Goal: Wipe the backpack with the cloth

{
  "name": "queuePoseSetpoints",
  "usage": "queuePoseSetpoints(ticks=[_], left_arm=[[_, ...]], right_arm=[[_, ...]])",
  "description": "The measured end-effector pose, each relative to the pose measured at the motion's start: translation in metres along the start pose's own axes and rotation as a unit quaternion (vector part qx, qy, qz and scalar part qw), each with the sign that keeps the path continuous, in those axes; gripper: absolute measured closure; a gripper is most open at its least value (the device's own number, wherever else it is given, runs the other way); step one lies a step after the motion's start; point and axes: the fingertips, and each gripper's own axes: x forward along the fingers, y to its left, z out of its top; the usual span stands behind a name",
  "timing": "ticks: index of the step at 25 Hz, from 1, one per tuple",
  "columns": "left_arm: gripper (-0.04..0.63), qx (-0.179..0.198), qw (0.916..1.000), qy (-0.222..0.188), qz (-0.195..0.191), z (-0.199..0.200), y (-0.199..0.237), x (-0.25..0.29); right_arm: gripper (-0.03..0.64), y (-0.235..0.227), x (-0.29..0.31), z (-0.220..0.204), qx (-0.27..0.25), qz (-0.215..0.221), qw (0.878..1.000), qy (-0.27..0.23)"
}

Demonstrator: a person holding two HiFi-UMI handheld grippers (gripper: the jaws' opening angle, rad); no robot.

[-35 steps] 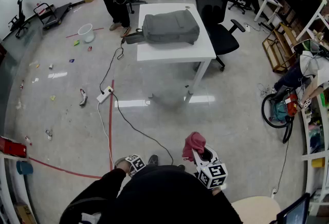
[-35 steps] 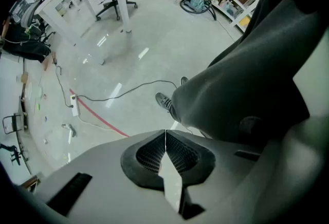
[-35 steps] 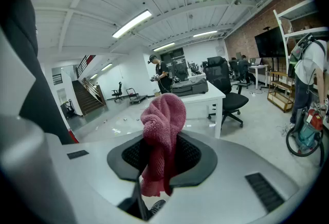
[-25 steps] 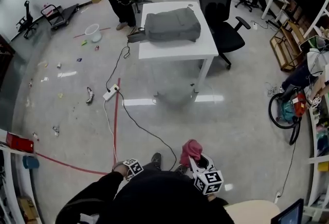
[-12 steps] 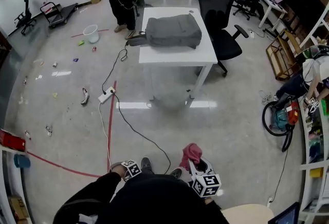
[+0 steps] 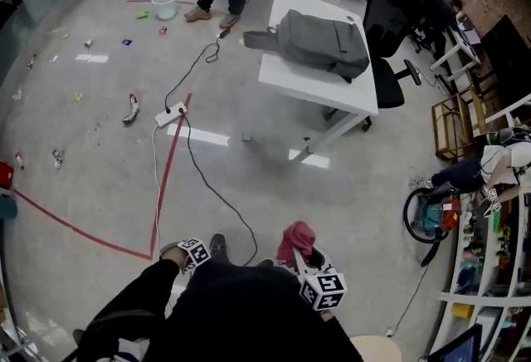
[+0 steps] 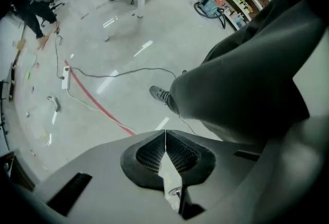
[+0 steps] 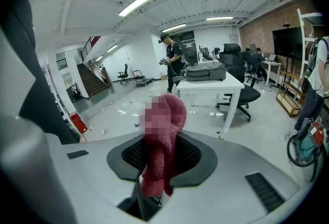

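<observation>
Close to the person, the left claw (image 7: 165, 141) is fully closed on nothing and the right claw (image 8: 160, 160) pinches a soft, knitted dark-pink cloth (image 8: 172, 110) that stands up crumpled, while far across the glossy grey floor (image 6: 274, 178) the flat grey fabric backpack (image 6: 323, 41) lies on a white rectangular bench (image 6: 309, 85).

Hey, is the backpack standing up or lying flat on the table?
Lying flat. The backpack rests on its broad side across the white table.
</observation>
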Motion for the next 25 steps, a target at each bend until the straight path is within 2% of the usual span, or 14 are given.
queuePoseSetpoints(ticks=[4,6,10,13,16,23,25], left_arm=[[0.575,-0.015,0.9992,0.036,-0.005,-0.056,0.024,0.019],[0.575,-0.035,0.9983,0.045,-0.009,-0.077,0.032,0.019],[0.575,-0.076,0.9956,0.053,-0.012,-0.088,0.049,0.011],[0.575,-0.087,0.9954,0.039,-0.014,-0.061,0.056,0.007],[0.575,-0.086,0.9960,0.020,-0.016,-0.016,0.054,-0.009],[0.575,-0.064,0.9978,-0.017,0.004,0.103,0.061,-0.069],[0.575,-0.070,0.9971,-0.025,0.016,0.131,0.069,-0.090]], right_arm=[[0.508,0.018,0.026,0.013,-0.016,0.013,1.000,0.013],[0.508,0.023,0.037,0.018,-0.021,0.021,0.999,0.017],[0.508,0.025,0.063,0.029,-0.026,0.044,0.998,0.023],[0.508,0.016,0.089,0.041,-0.030,0.066,0.997,0.025],[0.508,-0.003,0.115,0.064,-0.033,0.087,0.996,0.015],[0.507,-0.076,0.156,0.129,-0.035,0.119,0.992,-0.011],[0.508,-0.099,0.162,0.143,-0.029,0.128,0.991,-0.015]])
